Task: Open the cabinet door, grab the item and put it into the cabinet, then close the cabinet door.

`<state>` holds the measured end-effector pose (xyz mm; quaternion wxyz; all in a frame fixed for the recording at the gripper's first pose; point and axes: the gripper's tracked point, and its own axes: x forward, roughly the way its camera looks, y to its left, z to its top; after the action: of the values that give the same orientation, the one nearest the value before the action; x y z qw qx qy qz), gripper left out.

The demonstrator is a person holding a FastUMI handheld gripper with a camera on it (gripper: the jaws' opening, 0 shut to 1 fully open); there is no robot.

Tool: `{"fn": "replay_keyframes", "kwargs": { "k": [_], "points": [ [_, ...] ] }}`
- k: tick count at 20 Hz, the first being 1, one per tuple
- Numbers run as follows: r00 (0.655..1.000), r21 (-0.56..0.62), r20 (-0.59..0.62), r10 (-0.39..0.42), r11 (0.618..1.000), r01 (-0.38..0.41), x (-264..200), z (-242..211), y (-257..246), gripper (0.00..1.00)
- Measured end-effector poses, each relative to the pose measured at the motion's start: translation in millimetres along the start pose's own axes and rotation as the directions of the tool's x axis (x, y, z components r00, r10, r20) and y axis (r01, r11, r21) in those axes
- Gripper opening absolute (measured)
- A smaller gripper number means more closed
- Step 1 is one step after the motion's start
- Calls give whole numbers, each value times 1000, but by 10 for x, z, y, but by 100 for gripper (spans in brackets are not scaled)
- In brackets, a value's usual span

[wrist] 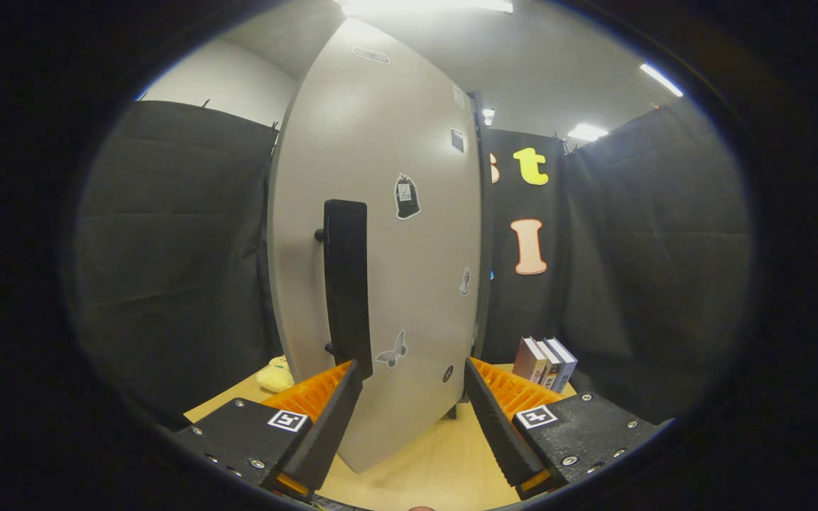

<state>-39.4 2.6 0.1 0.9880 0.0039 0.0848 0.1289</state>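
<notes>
Your tool (pixel 412 380) is spread wide and holds nothing; the lower part of the cabinet door (pixel 380 234) sits in the gap between its two fingers. The pale door stands upright straight ahead at twelve o'clock, its face scattered with small stickers (pixel 407 196). A dark vertical handle (pixel 346 284) runs down the door at about eleven o'clock, its lower end just above your left fingertip (pixel 348 383); whether they touch, you cannot tell. A soft yellow item (pixel 275 374) lies on the wooden bench (pixel 430 465) at ten o'clock, beyond the left finger and beside the door's near edge. A few books (pixel 545 362) stand upright together at two o'clock, beyond the right finger, near the dark cloth wall (pixel 167 270).
</notes>
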Motion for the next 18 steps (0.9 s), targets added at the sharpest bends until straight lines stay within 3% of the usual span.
{"fn": "replay_keyframes", "kwargs": {
  "k": [12, 18],
  "points": [
    [999, -1, 2, 47, 999, -47, 496, -17, 748, 91],
    [998, -8, 8, 62, 998, -62, 823, -12, 796, 92]
  ]
}}
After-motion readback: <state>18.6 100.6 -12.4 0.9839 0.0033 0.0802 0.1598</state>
